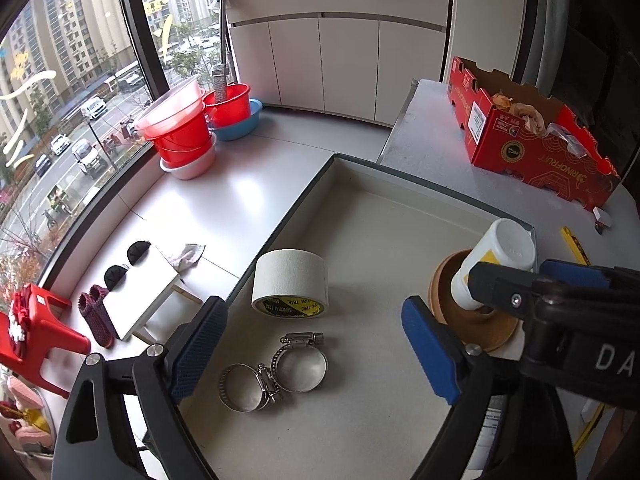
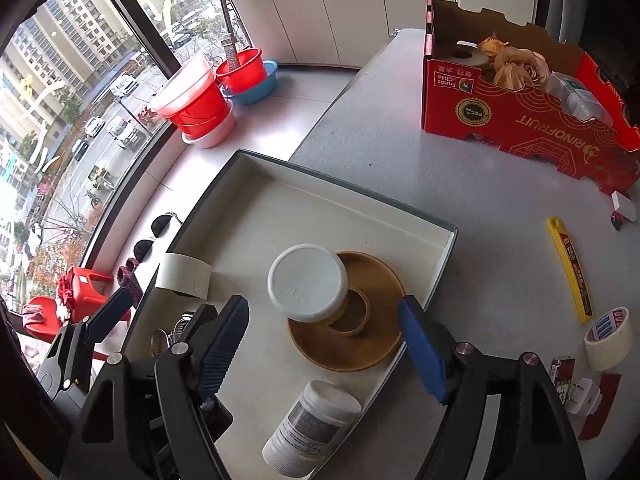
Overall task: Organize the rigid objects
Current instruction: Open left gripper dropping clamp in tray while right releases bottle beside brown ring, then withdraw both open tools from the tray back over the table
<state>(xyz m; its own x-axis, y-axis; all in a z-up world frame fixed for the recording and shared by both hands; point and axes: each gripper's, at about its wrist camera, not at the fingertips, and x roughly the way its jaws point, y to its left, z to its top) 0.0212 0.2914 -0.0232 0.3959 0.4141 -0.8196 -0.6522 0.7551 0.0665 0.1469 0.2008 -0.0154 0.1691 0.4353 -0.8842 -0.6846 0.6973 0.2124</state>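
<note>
In the tray (image 2: 256, 184), white bottle (image 2: 307, 282) upright on brown tape roll (image 2: 372, 344), both claws wide open, empty.

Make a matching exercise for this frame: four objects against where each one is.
Objects:
1. white-capped jar
2. hose clamps
3. yellow utility knife
4. dried flowers

Places:
A. in the red cardboard box
B. on the countertop, outside the tray
C. standing in the brown tape roll's core
D. on the tray floor near the white tape roll

Pairs: 1-C, 2-D, 3-B, 4-A
</note>
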